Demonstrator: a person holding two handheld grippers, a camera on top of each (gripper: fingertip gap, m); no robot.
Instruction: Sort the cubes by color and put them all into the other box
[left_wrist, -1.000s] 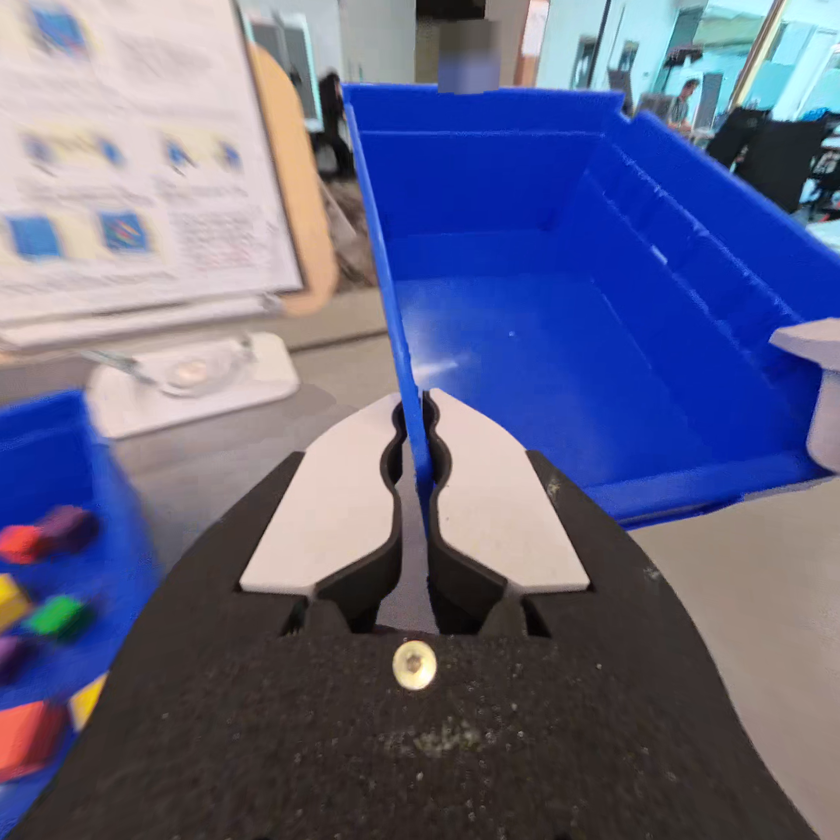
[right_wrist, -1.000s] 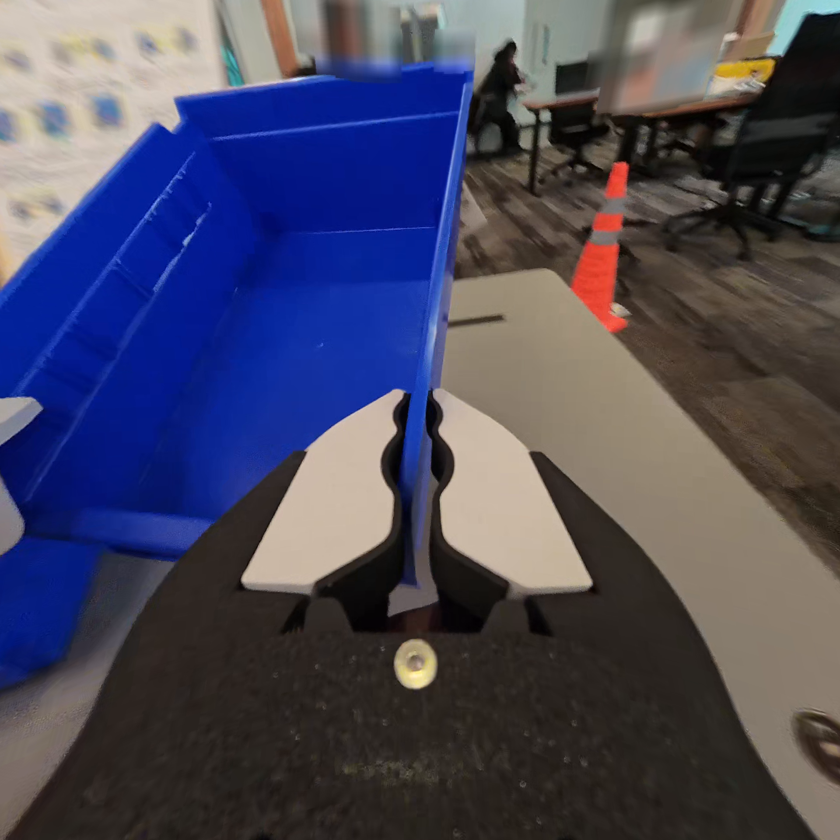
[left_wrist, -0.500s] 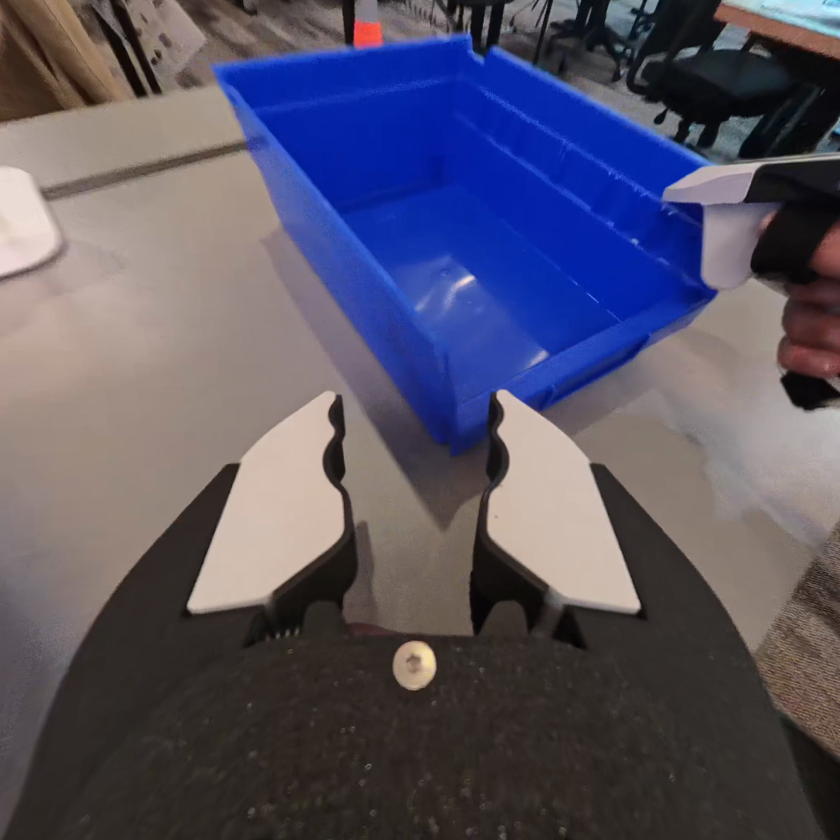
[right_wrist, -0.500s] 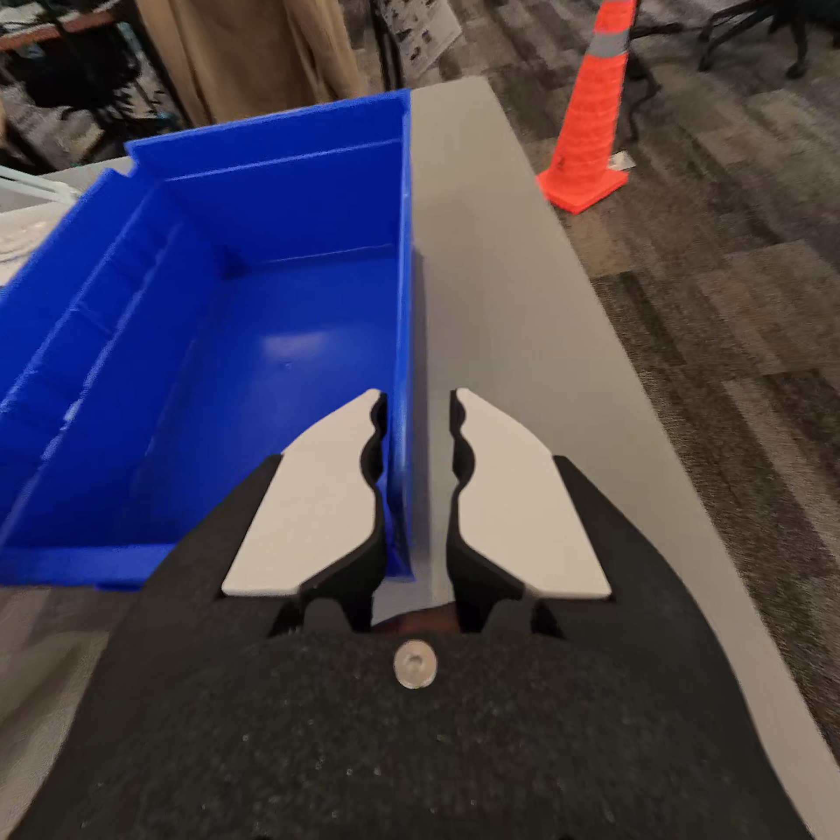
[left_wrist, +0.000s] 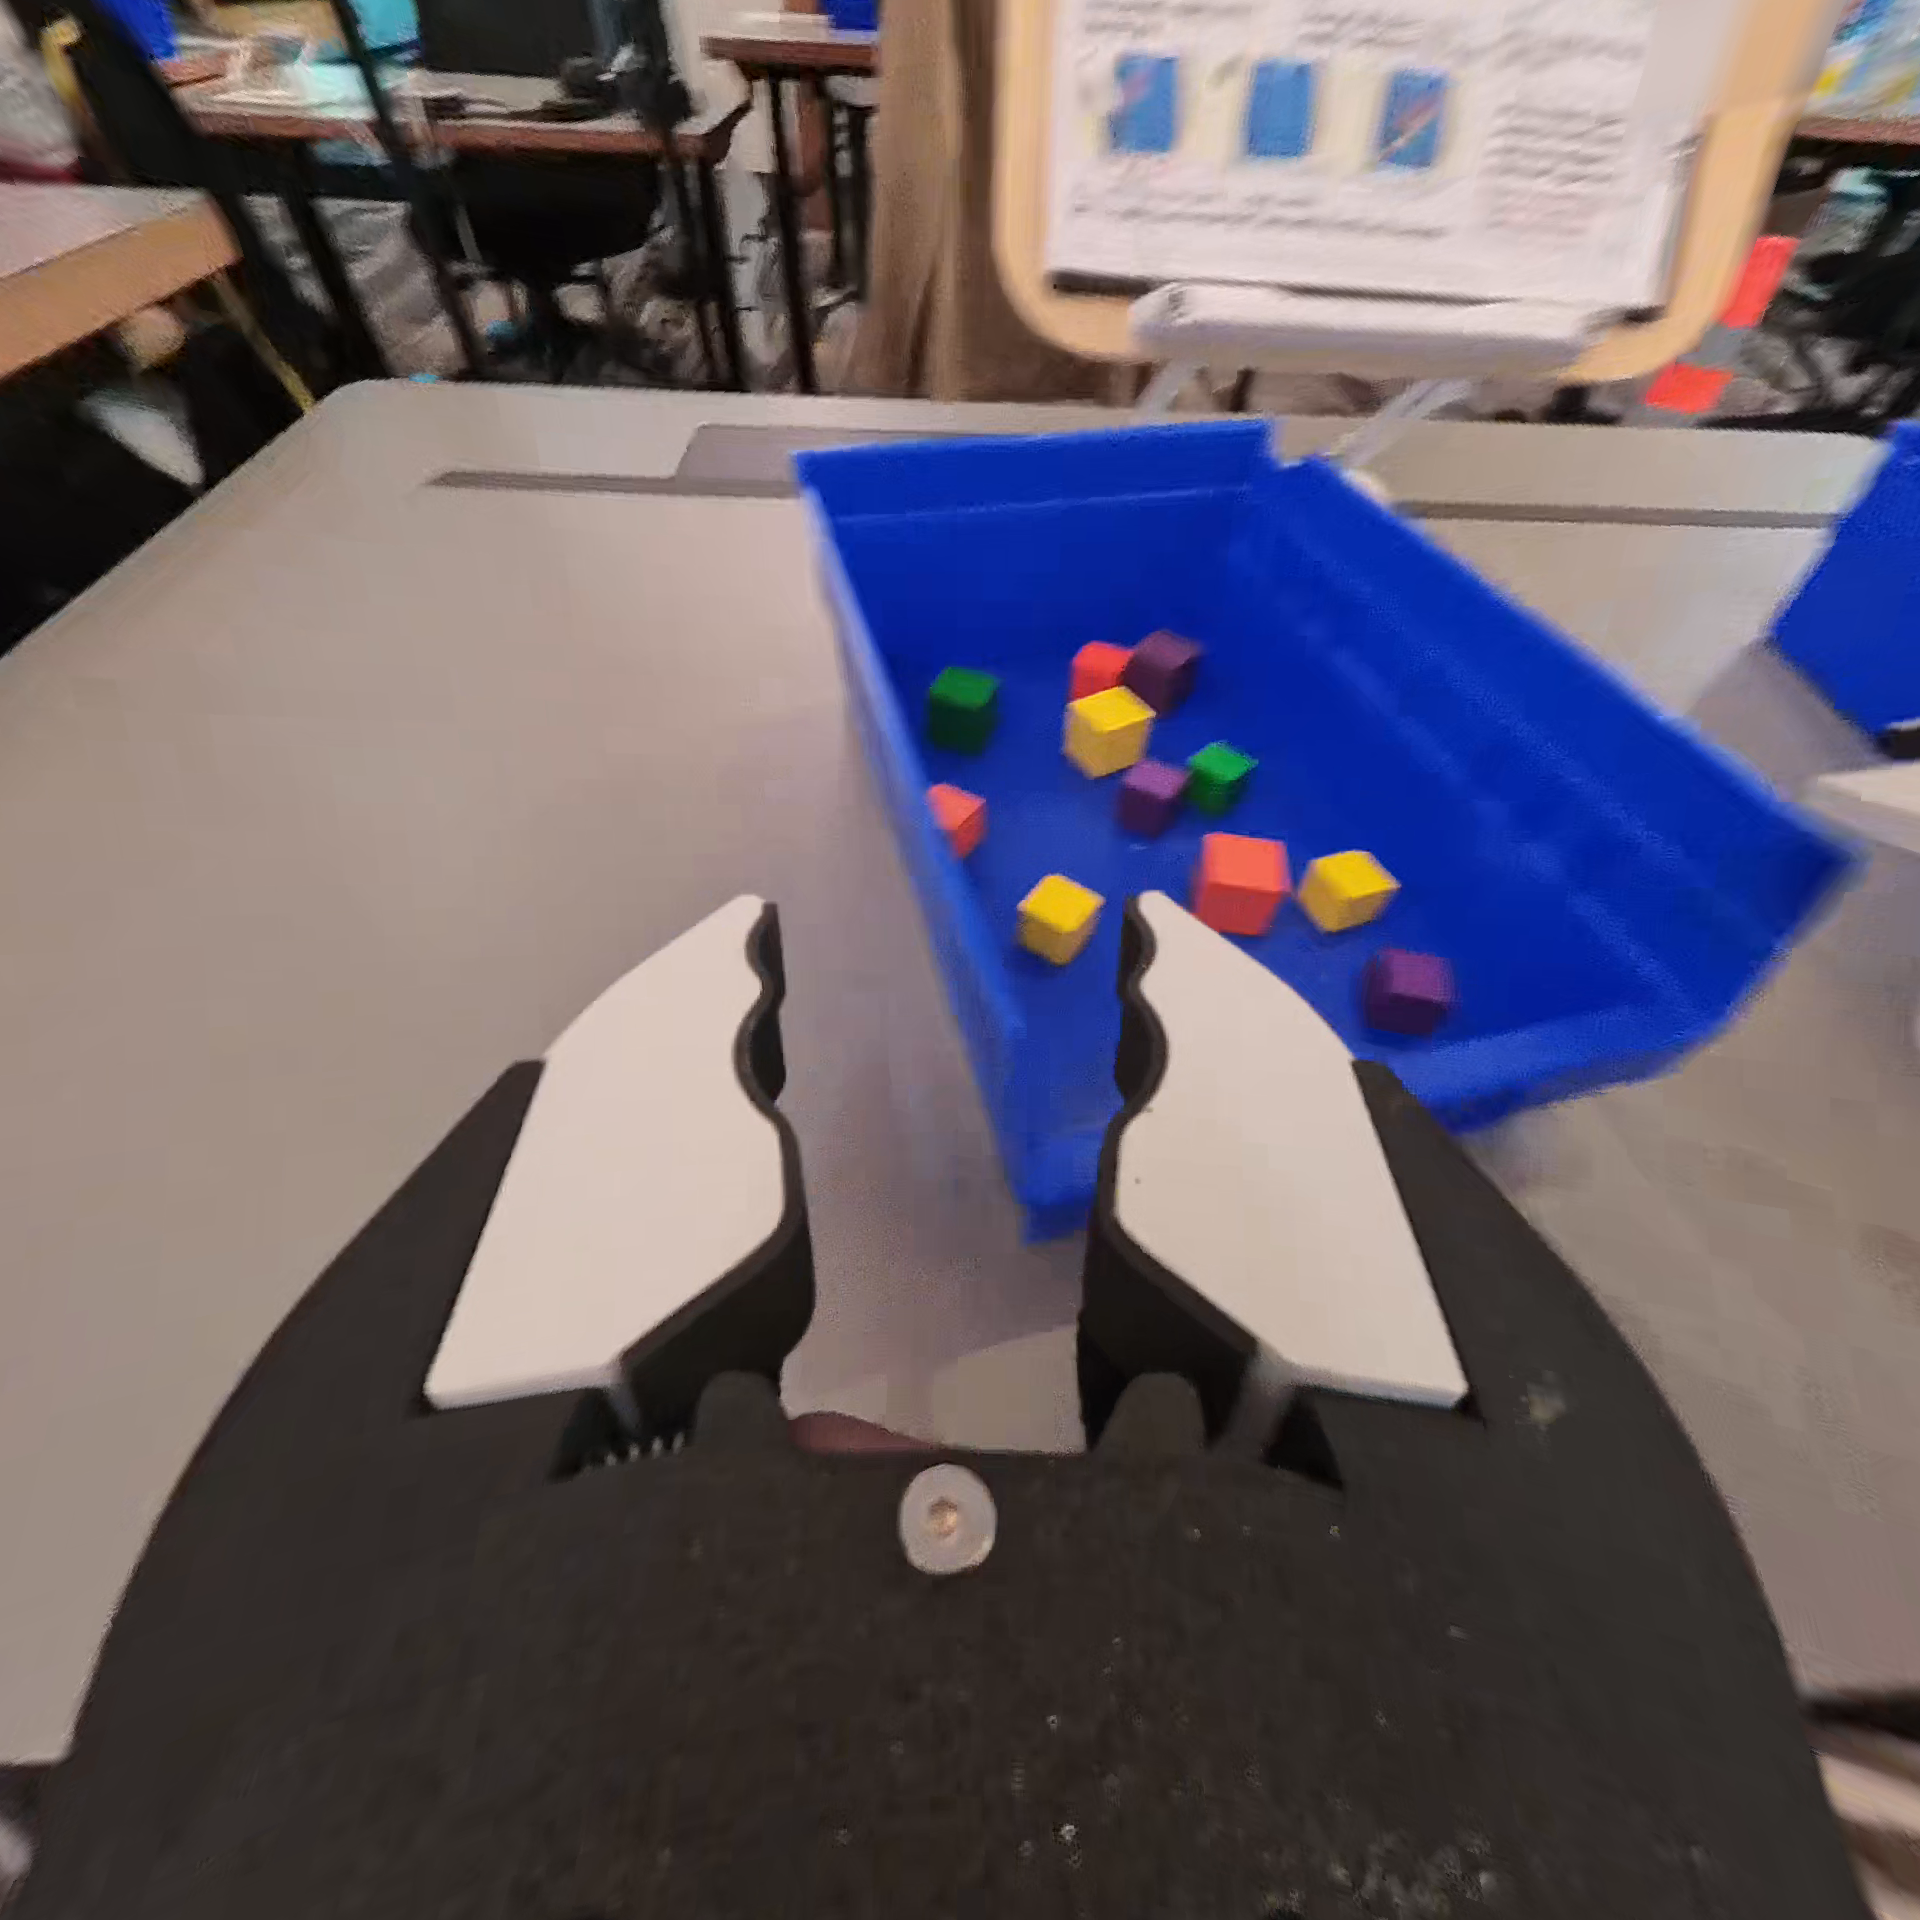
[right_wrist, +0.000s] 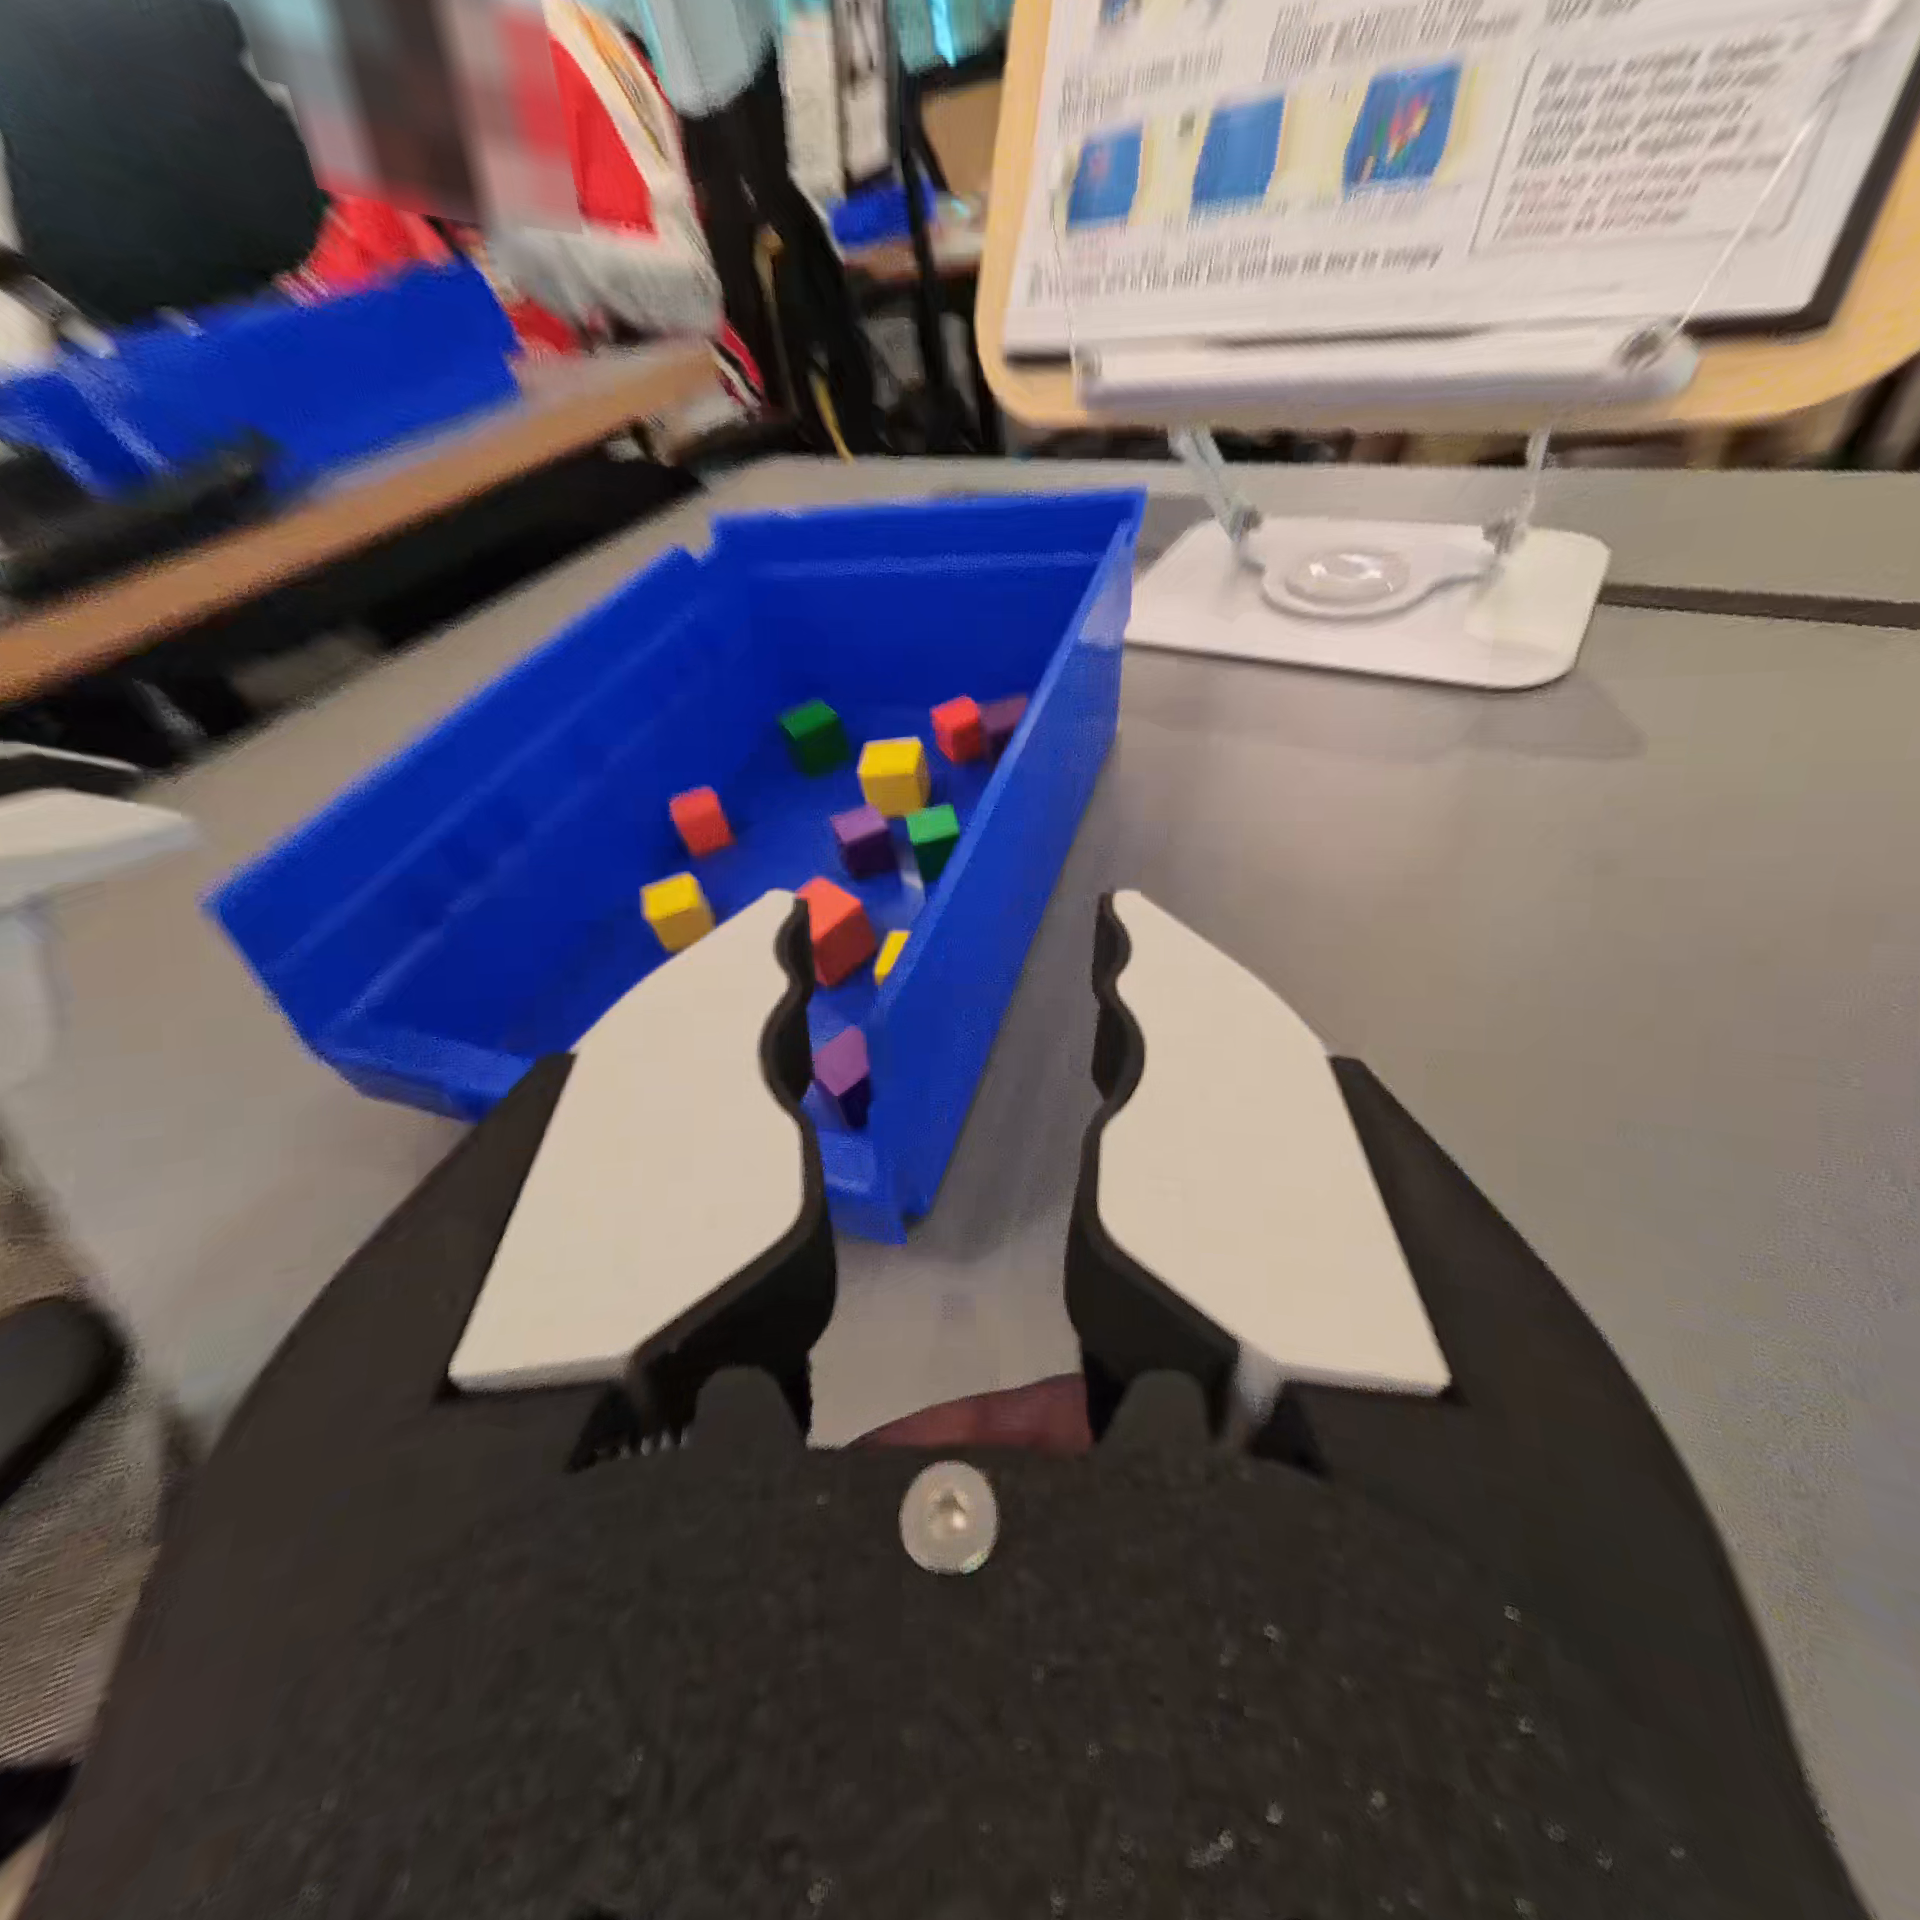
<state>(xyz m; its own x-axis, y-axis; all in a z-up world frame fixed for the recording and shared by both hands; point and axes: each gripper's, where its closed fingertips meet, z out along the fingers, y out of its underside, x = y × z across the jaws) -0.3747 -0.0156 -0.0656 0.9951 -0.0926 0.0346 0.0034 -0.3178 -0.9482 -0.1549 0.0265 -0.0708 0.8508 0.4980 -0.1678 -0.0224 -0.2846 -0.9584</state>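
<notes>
A blue box (left_wrist: 1039, 540) on the grey table holds several small cubes: yellow (left_wrist: 1107, 729), green (left_wrist: 961, 707), purple (left_wrist: 1405, 989) and red (left_wrist: 1242, 881). My left gripper (left_wrist: 945, 909) is open and empty, and the box's near left corner lies between its fingers. The same box (right_wrist: 520, 790) shows in the right wrist view with a yellow cube (right_wrist: 894, 774) and a red cube (right_wrist: 836, 928). My right gripper (right_wrist: 945, 909) is open and empty over the box's near right wall. A corner of the other blue box (left_wrist: 1860, 613) shows at the right edge.
A white document stand (right_wrist: 1361, 597) with a printed sheet stands behind the box. The table's far edge (left_wrist: 520, 400) runs in front of desks and chairs. Another blue bin (right_wrist: 260, 364) sits on a far table. A pale finger of the other gripper (right_wrist: 73, 836) shows at the left.
Both grippers were shut on the empty box's side walls. They let go, opened wide, and swung away to face the box holding the cubes.
</notes>
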